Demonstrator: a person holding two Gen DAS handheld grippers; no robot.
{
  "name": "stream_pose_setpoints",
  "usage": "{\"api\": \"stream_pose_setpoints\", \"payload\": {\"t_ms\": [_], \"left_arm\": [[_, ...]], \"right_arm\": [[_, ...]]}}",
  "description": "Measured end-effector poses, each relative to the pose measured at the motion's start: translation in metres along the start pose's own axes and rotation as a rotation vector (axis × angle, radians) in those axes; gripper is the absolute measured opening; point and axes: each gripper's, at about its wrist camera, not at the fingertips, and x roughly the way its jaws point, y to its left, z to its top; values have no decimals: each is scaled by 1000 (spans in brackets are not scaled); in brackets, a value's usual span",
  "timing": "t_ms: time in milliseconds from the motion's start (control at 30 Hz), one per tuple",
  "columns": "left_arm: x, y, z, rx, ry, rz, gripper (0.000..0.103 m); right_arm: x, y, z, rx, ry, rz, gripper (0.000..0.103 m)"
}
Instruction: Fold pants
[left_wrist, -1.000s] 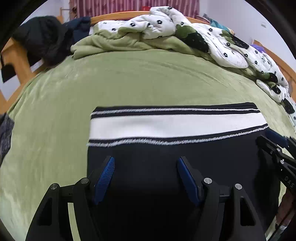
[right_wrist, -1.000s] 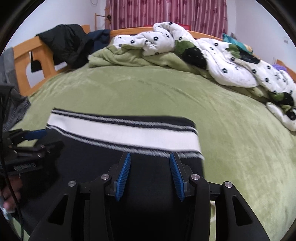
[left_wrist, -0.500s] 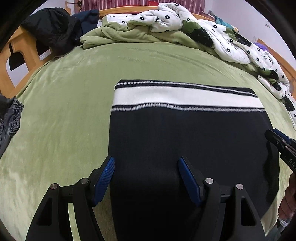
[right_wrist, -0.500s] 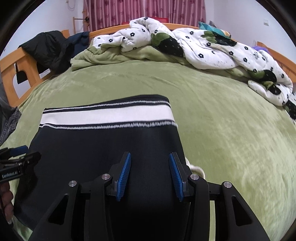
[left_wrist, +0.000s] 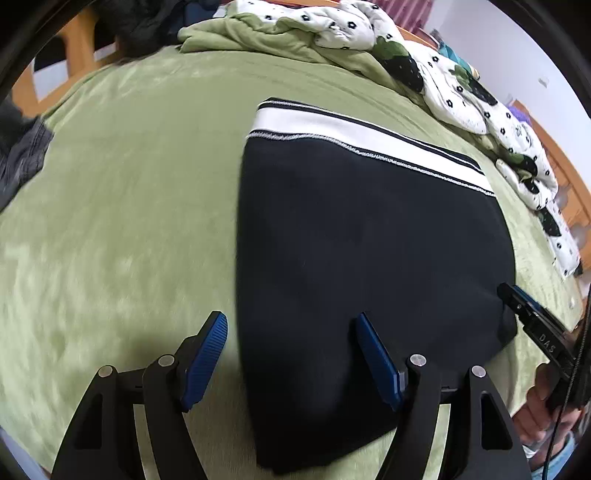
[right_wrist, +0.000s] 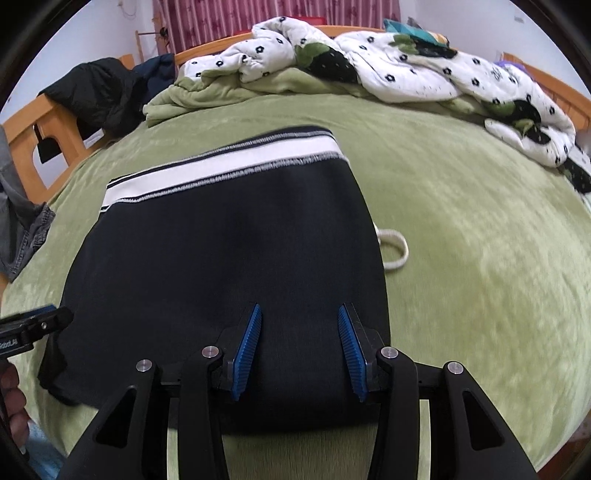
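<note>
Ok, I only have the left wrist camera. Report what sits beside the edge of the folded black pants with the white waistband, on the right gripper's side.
Observer: A loop of white cord pokes out at that edge of the black pants and lies on the green fleece blanket.
Operator: Now give me the right gripper's jaws. I see only its tip.
Observer: The right gripper has its blue pads apart over the near part of the pants, with nothing pinched between them.
</note>
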Motion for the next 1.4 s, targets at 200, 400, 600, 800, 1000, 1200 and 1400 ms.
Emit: {"api": "stream_pose_setpoints", "payload": {"t_ms": [200,400,600,800,1000,1200,1400], "left_arm": [[-10,-2,-16,31,-13,40,71],[-31,-5,-29,98,-85,137,71],[-76,0,-46,67,-207,91,71],[-106,-8,-65,101,-306,106,75],[-123,2,-81,17,-326,67,75],[-129,-3,-91,-22,-357,85,86],[-121,-16,-96,3,-351,121,87]], "right_arm": [[-12,-4,-17,0,7,5,43],[-31,-3,-28,29,15,-1,43],[-70,5,-33,46,-46,-28,43],[-107,11,-44,41,-71,-29,44],[-135,25,-58,7,-144,-36,82],[-145,31,-72,-54,-170,-37,96],[-146,23,-79,-36,-163,-23,96]]}}
